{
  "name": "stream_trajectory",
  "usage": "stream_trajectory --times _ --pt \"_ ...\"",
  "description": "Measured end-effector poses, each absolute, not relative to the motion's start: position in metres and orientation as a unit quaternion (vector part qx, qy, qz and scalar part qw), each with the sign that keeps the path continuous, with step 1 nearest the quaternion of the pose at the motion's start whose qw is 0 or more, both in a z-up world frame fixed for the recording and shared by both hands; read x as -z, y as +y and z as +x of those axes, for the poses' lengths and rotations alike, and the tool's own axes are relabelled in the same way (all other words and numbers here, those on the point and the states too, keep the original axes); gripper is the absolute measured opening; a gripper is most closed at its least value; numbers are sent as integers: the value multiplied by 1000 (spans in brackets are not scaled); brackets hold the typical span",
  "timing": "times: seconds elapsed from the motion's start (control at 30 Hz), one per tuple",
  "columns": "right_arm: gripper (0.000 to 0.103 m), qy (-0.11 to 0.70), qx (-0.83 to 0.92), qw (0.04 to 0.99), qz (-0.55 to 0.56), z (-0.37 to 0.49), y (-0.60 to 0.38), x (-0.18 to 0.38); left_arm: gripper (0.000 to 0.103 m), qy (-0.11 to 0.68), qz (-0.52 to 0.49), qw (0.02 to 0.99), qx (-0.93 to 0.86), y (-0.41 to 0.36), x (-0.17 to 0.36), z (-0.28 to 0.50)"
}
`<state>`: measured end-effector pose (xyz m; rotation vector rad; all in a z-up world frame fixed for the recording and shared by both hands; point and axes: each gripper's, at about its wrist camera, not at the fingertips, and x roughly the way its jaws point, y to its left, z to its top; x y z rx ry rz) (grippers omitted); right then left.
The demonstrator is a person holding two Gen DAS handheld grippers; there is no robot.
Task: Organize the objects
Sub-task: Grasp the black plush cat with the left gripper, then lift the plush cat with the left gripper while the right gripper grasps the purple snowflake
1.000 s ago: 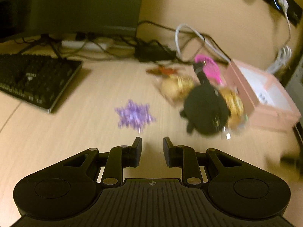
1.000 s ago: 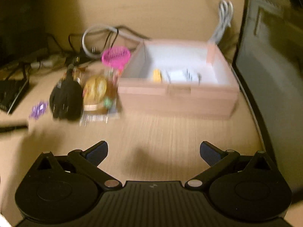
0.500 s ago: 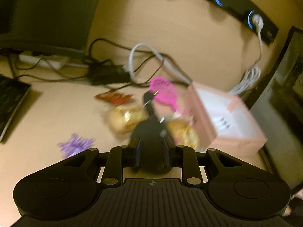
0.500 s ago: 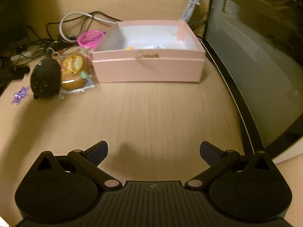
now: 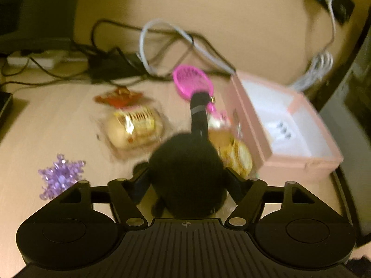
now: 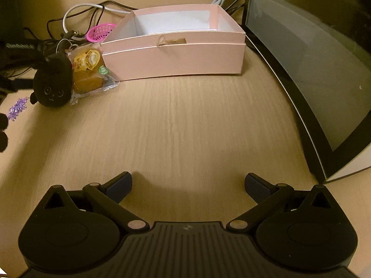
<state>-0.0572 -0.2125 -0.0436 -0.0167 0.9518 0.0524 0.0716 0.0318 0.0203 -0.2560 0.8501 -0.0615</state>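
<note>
A black plush toy (image 5: 185, 173) sits on the desk between the fingers of my left gripper (image 5: 186, 178), whose jaws stand wide around it; contact is blurred. It also shows in the right wrist view (image 6: 52, 82), where the left gripper's dark arm reaches it from the left edge. A pink open box (image 5: 278, 125) stands right of it and also shows in the right wrist view (image 6: 176, 44). Wrapped pastries (image 5: 134, 129) (image 6: 89, 69), a pink comb (image 5: 192, 81) and a purple snowflake (image 5: 60, 175) lie nearby. My right gripper (image 6: 187, 185) is open and empty, well short of the box.
Cables (image 5: 162, 46) and a power strip (image 5: 39, 58) lie along the back wall. A red wrapper (image 5: 118, 96) lies behind the pastries. A dark monitor (image 6: 313, 58) stands at the right, close to the box.
My left gripper opened wider and moved forward around the black plush. My right gripper pulled back from the box and lowered toward the desk.
</note>
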Motion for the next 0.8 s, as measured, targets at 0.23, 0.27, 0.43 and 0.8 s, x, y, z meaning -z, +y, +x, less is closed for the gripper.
stream_trajectory --times 0.23,0.27,0.43,0.8 --pt "103 443 -26 896 -9 -62 -210 45 74 412 -152 898 18 37 -9 81" --pt "103 440 -26 898 -8 -63 -210 46 74 412 -155 898 21 38 -9 82" --pt "103 436 -17 900 0 -62 -211 46 69 427 -193 883 38 47 -1 86" --pt "103 441 -61 895 -3 -45 -196 38 66 386 -207 896 73 83 -35 30"
